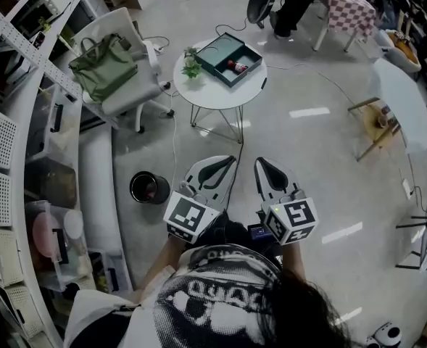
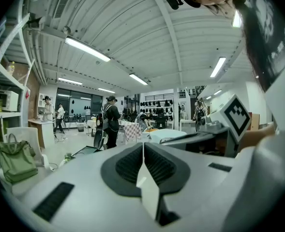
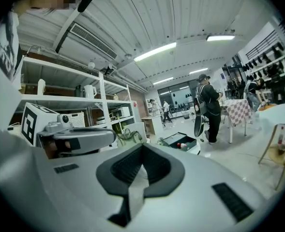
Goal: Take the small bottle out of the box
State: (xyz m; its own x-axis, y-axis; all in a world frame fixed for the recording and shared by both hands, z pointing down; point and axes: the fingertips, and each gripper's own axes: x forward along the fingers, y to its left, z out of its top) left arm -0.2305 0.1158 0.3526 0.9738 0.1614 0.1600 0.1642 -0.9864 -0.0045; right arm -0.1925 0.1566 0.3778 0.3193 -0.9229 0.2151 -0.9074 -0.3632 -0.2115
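Small bottle (image 1: 236,67), red-capped, lying inside the open box (image 1: 219,51) toward the far edge of the round bench (image 1: 214,95); a small plant (image 1: 191,67) stands at the bench's left edge. Left tool (image 1: 224,162) and right tool (image 1: 262,165): both closed and empty, side by side, well short of the bench. Recommended: approach first, part one tool's jaws above the box, grip across the bottle's body, lift clear of the walls.

Left tool (image 1: 224,164), right tool (image 1: 262,167) had white shells, black ribbed pads (image 2: 157,167). Each carried white cube (image 1: 190,217) with black square markers. Person wore white shirt (image 1: 220,296), black graphic print.
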